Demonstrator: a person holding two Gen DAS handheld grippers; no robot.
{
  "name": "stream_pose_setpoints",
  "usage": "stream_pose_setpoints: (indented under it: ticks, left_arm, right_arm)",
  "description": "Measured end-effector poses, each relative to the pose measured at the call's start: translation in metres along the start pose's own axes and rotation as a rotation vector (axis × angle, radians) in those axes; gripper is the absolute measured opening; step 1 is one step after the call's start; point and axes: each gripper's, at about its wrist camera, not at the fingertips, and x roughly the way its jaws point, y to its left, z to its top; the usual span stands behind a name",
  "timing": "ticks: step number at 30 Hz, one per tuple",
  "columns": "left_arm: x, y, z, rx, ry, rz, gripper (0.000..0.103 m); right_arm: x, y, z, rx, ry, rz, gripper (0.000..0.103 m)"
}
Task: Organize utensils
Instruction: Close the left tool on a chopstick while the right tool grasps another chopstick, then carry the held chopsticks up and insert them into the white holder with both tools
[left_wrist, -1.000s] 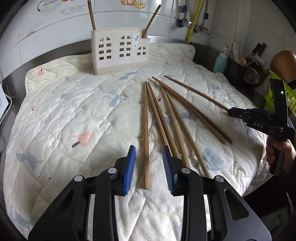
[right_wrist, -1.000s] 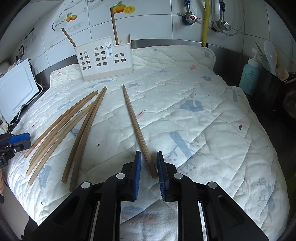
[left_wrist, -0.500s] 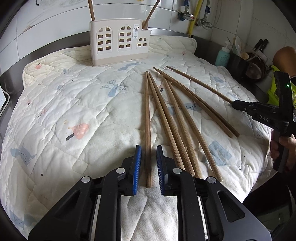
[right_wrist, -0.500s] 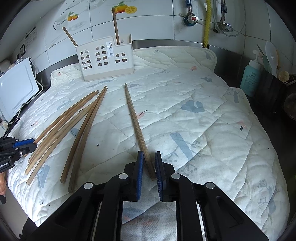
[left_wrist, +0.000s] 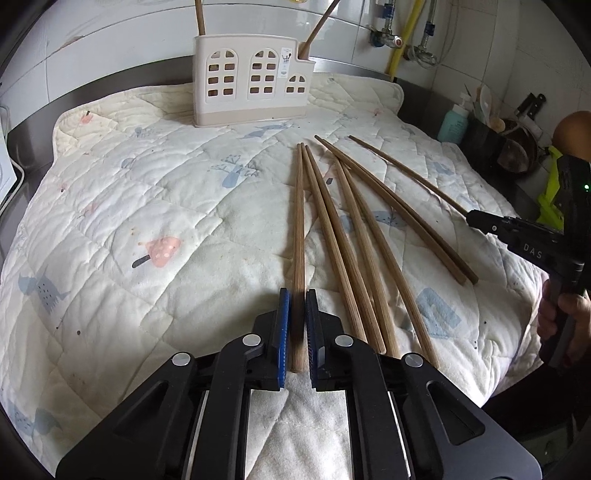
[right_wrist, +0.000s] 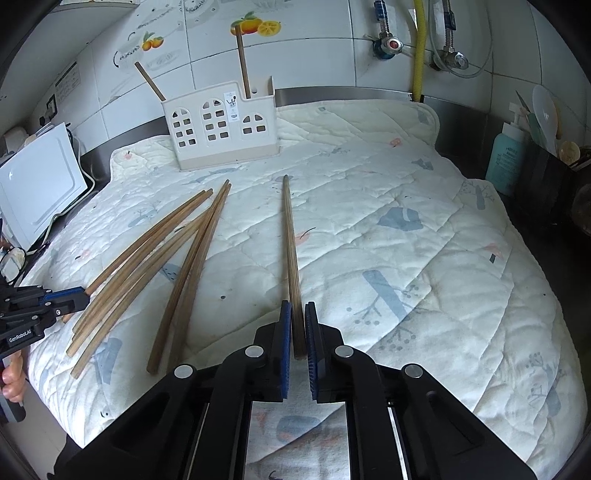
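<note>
Quilted mat (left_wrist: 155, 206) spread over the worktop, probably laid down to keep round sticks from rolling. Far ahead of both sets of fingers, against the tiled wall, a cream utensil holder (left_wrist: 251, 88) stands upright with two chopsticks already standing in it, one toward each end; likely the destination for the rest. Loose chopsticks (left_wrist: 354, 236) lie fanned on the mat, just to the right of the left fingers, thick ends toward the camera. Left gripper (left_wrist: 297, 325): blue-padded fingers closed on the thick end of the leftmost chopstick (left_wrist: 300, 221), which runs straight ahead between them and appears to lie on the mat. Right gripper (right_wrist: 297, 332): fingers likewise closed on the thick end of a lone chopstick (right_wrist: 290, 236), set apart to the right of the fan. Gripping near the butt end leaves the long shaft free, which should suit dropping it tip-first into a slot. Judgement: pick stage, one stick per gripper; lift and carry to the holder come next.
</note>
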Motion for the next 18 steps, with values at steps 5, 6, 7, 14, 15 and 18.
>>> stream_pose_setpoints:
  ticks: [5, 6, 7, 14, 15, 18]
  left_arm:
    - [0.0, -0.002, -0.002, 0.007, -0.015, 0.005, 0.009]
    - [0.0, -0.002, -0.002, 0.008, -0.018, 0.001, 0.009]
    - [0.0, -0.002, -0.002, 0.013, -0.02, -0.001, 0.008]
    - [-0.008, -0.004, 0.001, 0.017, -0.043, -0.011, 0.005]
    - [-0.012, -0.004, 0.002, 0.02, -0.051, -0.012, 0.006]
    - [-0.024, -0.006, 0.012, 0.034, -0.082, -0.01, 0.006]
  right_arm:
    - [0.004, 0.0, -0.003, 0.01, 0.001, -0.008, 0.008]
    - [0.005, -0.001, -0.003, 0.015, 0.0, -0.005, 0.009]
    - [0.005, -0.001, -0.003, 0.016, -0.003, -0.006, 0.009]
    - [-0.005, 0.004, 0.001, -0.004, -0.021, -0.027, 0.006]
    - [-0.01, 0.005, 0.004, -0.013, -0.034, -0.033, 0.006]
    - [-0.036, 0.009, 0.02, -0.047, -0.094, -0.042, 0.006]
